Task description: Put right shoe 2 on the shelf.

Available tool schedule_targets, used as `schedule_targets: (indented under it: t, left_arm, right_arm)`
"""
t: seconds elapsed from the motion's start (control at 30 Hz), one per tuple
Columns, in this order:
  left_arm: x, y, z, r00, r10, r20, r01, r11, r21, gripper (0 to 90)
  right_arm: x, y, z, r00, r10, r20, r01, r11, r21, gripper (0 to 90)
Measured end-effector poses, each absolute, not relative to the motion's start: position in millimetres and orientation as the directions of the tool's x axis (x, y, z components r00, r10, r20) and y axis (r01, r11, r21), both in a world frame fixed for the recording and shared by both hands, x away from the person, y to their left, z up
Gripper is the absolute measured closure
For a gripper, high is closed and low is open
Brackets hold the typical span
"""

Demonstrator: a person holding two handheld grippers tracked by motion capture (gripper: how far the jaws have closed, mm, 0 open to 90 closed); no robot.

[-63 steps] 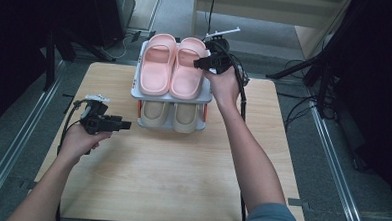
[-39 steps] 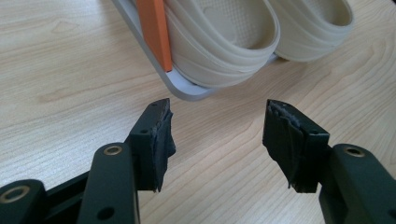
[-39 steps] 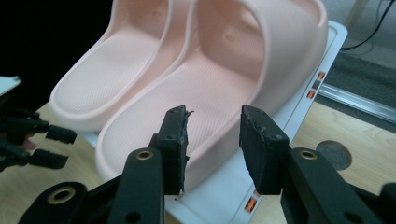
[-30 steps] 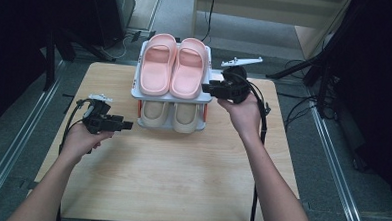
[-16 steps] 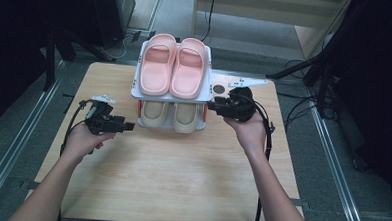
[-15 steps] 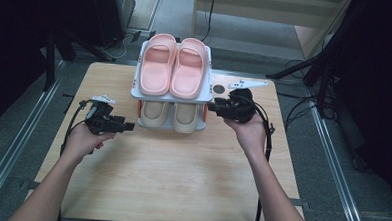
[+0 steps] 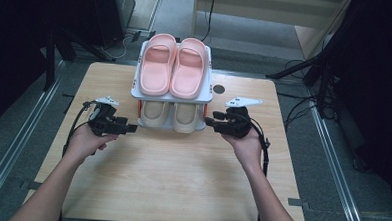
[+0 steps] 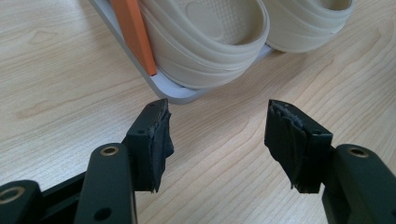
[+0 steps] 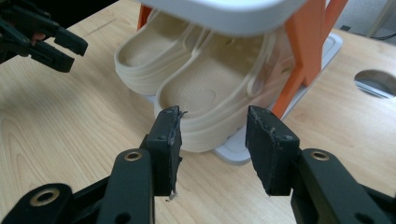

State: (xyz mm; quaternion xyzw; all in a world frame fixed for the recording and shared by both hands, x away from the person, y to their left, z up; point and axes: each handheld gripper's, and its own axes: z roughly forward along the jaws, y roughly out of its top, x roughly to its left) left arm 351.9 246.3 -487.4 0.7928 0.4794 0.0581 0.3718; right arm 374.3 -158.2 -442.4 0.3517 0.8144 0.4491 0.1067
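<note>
A white two-tier shoe rack [image 7: 172, 95] with orange posts stands at the table's far middle. Pink slippers [image 7: 175, 65] lie on its top shelf and beige slippers [image 7: 171, 114] on the lower one. My left gripper [image 7: 132, 129] hovers low at the rack's left front corner, open and empty [image 8: 217, 130], facing the beige slipper [image 8: 205, 42]. My right gripper [image 7: 208, 122] sits low at the rack's right front. Its jaws have just been opening and stand apart [image 9: 212, 135], a little short of the near beige slipper [image 9: 210, 98], with nothing between them.
The wooden table [image 7: 171, 179] has bare room in front of the rack. A round hole [image 7: 219, 89] sits in the tabletop right of the rack. An orange post [image 9: 299, 56] stands just beyond my right jaw. Dark stands and cables ring the table.
My right gripper has come down from beside the top shelf to the level of the lower shelf and nearer the person. The left gripper has stayed put.
</note>
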Motion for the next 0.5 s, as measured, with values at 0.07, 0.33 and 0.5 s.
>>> schedule_targets:
  t: [0.07, 0.33, 0.5]
  left_arm:
    - [352, 245, -488, 0.537, 0.801, -0.263, 0.717, -0.269, 0.644, 40.4]
    - [350, 239, -489, 0.56, 0.787, -0.261, 0.705, -0.286, 0.649, 39.2]
    - [348, 231, -489, 0.57, 0.779, -0.262, 0.698, -0.291, 0.654, 36.8]
  right_arm:
    - [373, -159, -449, -0.727, 0.669, 0.155, 0.491, 0.349, 0.798, 55.7]
    - [362, -161, -470, -0.73, 0.655, 0.195, 0.51, 0.332, 0.794, 55.1]
    - [350, -161, -479, -0.74, 0.641, 0.202, 0.511, 0.341, 0.789, 54.1]
